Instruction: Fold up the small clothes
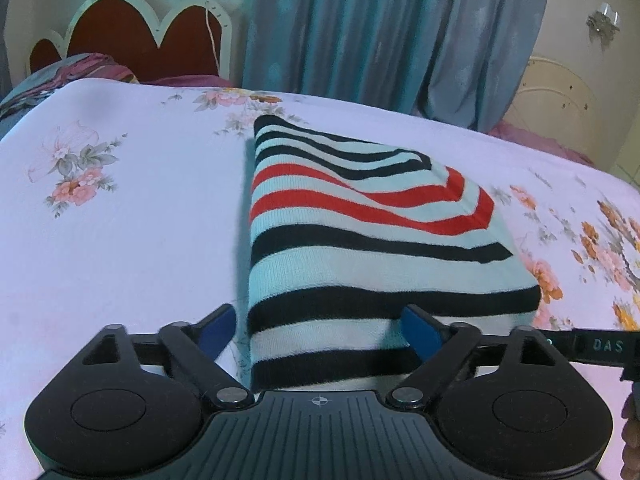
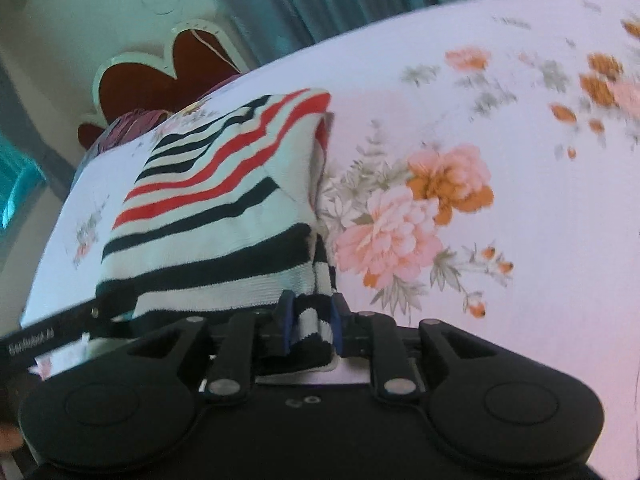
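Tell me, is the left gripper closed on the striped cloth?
No, the left gripper stands wide open, and its blue fingertips only flank the striped cloth.

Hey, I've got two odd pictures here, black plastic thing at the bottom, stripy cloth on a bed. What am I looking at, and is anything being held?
Each picture comes from a camera mounted on a hand-held two-finger gripper, looking forward along its blue-padded fingers. A person holds one in each hand.

On the white floral bedsheet lies a folded knit garment with black, red and pale mint stripes.

In the left-hand view, the left gripper stands wide open, with the garment's near end between its pads but not squeezed.

In the right-hand view, the right gripper has its pads close together, pinching the garment's near corner.

Behind stand a red scalloped headboard and blue-grey curtains.
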